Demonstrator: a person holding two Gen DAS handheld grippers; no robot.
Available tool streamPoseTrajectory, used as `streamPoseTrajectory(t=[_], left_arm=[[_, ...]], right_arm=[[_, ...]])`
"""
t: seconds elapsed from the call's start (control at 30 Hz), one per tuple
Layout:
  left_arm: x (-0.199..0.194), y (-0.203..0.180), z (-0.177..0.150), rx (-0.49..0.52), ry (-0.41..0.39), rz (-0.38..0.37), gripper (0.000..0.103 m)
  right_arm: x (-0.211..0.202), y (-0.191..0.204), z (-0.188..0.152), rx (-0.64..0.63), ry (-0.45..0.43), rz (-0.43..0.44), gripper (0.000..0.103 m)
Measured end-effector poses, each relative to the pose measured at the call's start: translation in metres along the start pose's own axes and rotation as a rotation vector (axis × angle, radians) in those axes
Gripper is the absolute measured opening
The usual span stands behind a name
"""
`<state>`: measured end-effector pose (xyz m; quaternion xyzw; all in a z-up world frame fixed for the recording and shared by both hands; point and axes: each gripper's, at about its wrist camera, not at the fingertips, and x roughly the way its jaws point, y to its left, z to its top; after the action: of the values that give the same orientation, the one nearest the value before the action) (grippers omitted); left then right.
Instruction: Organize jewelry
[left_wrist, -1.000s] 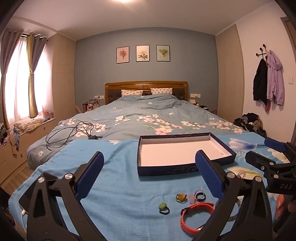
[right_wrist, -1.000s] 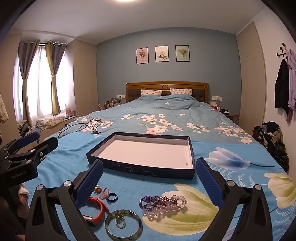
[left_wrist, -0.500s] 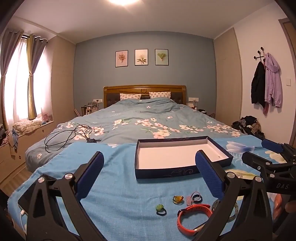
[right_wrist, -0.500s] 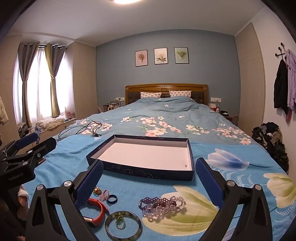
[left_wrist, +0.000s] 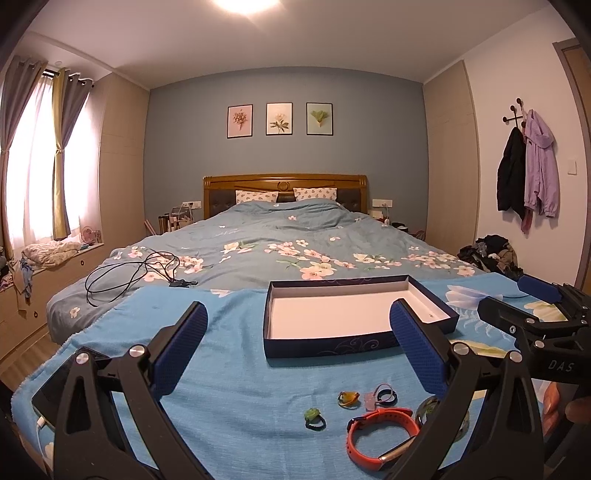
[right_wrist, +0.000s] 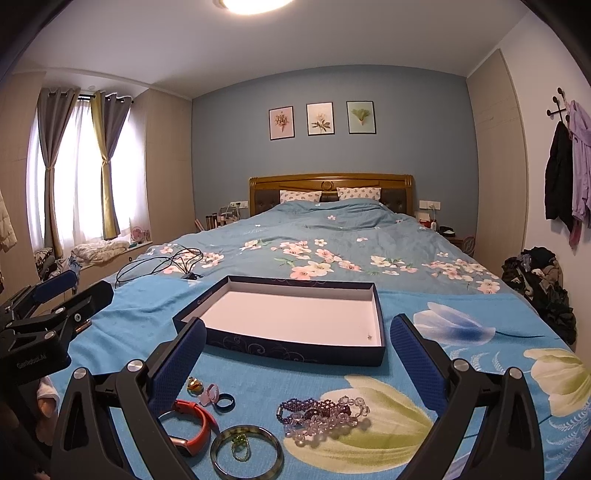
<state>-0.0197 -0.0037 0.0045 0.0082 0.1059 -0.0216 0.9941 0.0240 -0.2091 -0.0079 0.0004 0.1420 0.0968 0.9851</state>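
- Here, jewelry lies loose on a blue floral blanket at the foot of a bed: an orange band, a grey-green bangle ringing a small green piece, and a heap of purple and clear bead bracelets.
- Just beyond the band sit three small rings — a gold one, a pink one and a dark one — with a green-topped ring apart to their left.
- Farther up the blanket, a shallow navy box with a white floor stands open, near the pieces but not touching them.
- The right gripper hangs over the beads with its blue pads spread wide, holding nothing.
- The left gripper hovers beside it, equally wide and empty.
- A black cable coils on the flowered duvet behind.
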Motion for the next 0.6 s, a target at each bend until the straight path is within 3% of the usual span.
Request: streamPoseTrajectory(t=[0.6], left_arm=[[0.0033,-0.0013,-0.0011,-0.004,0.005,-0.001,0.097]], right_arm=[[-0.0028,0.0001,0.001,0.002,-0.017,-0.003,0.097]])
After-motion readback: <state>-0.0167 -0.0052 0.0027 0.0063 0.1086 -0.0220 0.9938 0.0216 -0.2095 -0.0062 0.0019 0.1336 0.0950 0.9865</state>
